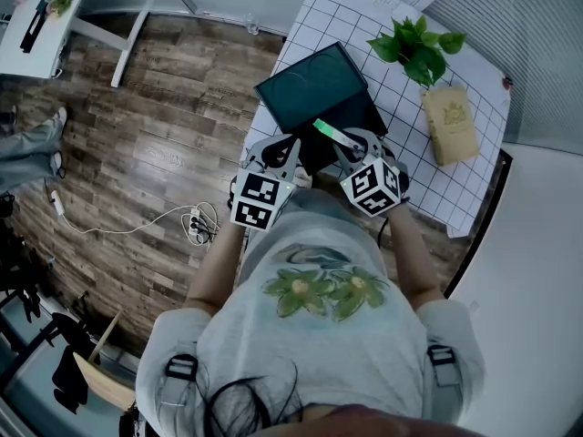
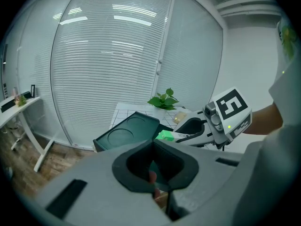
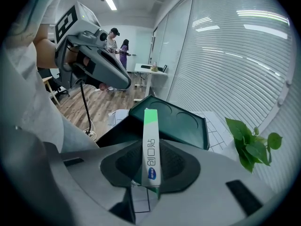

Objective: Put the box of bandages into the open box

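shirt, head view: person's grey shirt (image 1: 319, 335) is filling the foreground, with both marker cubes sitting just above it.
right gripper, head view: right gripper (image 1: 351, 139) is carrying the box of bandages (image 1: 333, 133) at the near side of the open box (image 1: 310, 89), whose lid is standing raised behind.
left gripper, left gripper view: left gripper (image 2: 153, 166) is hanging clenched on nothing, just beside the right one.
grip, right gripper view: jaws are pinching the box of bandages at one end, across its thin faces, with most of its length sticking out toward the dark base.
risk, twist: the long overhang is probably inviting a swivel in the pads if it is brushing the rim or lid.
risk, miss: letting go this early is risking a landing on the table (image 1: 428, 189) edge or the floor.
risk, bump: the idle gripper is crowding the path.
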Available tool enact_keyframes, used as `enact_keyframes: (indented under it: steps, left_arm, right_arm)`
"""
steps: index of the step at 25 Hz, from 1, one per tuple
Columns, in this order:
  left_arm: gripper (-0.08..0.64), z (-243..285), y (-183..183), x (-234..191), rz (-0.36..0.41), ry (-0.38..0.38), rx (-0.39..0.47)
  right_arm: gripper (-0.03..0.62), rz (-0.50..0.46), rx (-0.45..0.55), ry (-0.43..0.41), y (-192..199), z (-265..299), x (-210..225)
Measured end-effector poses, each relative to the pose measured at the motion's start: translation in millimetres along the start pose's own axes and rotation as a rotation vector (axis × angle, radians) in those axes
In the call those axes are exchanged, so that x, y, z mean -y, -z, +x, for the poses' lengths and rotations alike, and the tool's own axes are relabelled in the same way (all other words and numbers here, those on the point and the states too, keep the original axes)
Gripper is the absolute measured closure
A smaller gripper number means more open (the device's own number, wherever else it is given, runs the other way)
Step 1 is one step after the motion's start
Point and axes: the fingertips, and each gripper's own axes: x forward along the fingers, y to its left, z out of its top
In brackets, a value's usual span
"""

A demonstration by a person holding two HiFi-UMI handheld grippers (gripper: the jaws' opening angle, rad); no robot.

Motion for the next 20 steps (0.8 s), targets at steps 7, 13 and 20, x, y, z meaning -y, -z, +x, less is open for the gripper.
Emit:
enact_keyframes:
  steps: [7, 13, 20]
  left_arm:
    - [0.552, 2, 1, -2, -0.002, -0.004, -0.003]
    - [0.552, 3, 1, -4, -0.009, -0.007, -0.005]
    - [0.552, 6, 2, -3, -0.012, -0.003, -0.01]
  right_arm:
    - [0.5, -0.027, -0.011, -0.009, 3, 5, -1]
    - [0.501, -0.044, -0.024, -0.018, 5, 9, -2]
    - [0.5, -0.052, -0.032, -0.02, 9, 13, -1]
